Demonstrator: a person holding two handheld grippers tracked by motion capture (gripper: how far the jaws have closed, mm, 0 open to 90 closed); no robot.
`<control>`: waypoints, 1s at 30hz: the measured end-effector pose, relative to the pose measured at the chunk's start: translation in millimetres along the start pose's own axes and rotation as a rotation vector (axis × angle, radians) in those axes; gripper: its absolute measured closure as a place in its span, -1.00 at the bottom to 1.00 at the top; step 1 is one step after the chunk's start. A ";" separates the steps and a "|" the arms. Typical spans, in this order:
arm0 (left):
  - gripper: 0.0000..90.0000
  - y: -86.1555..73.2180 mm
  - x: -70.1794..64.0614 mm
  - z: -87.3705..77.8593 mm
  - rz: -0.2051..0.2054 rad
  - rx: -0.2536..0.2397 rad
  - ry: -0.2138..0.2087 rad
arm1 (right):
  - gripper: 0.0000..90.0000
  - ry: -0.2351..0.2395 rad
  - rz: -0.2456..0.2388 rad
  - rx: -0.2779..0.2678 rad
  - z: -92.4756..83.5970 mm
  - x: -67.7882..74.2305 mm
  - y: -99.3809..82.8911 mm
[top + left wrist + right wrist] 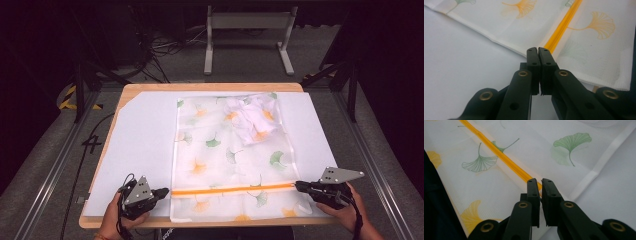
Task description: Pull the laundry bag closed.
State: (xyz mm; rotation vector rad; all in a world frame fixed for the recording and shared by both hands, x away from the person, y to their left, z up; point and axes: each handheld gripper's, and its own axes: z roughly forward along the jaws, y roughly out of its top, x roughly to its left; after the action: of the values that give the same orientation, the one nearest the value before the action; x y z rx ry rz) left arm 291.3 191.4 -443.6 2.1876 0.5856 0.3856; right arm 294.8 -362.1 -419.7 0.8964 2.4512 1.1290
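Each black gripper, left gripper (161, 192) and right gripper (298, 186), carries a grey three-cornered plate on top and trails a black cable. The jaws are matte black with brass-coloured rivets and small screw holes.

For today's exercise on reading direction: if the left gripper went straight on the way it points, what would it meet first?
Probably the orange zipper end of the mesh laundry bag, just ahead of the left gripper; depth is uncertain.

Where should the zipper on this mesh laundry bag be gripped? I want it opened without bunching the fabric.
Grip the orange zipper at its right end, by the right gripper, coming in level from the right edge. No pull tab is discernible; the left gripper can pin the bag at the other end.
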 end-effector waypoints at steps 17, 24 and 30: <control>0.71 2.3 33.5 -17.0 -0.037 -0.081 0.117 | 0.39 -0.148 -0.004 -0.083 -9.1 -16.6 18.4; 0.15 -7.7 53.7 -20.5 -0.111 -0.115 0.195 | -0.17 -0.245 0.043 -0.148 -8.3 -39.4 8.5; -0.42 -16.8 58.6 -20.5 -0.159 -0.128 0.248 | -0.46 -0.296 0.065 -0.177 -5.9 -49.9 -3.5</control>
State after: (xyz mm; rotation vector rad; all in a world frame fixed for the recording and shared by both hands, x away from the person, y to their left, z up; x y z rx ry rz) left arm 326.9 244.9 -439.7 1.9697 0.8412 0.5968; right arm 328.4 -399.5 -418.2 1.0136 2.0650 1.1243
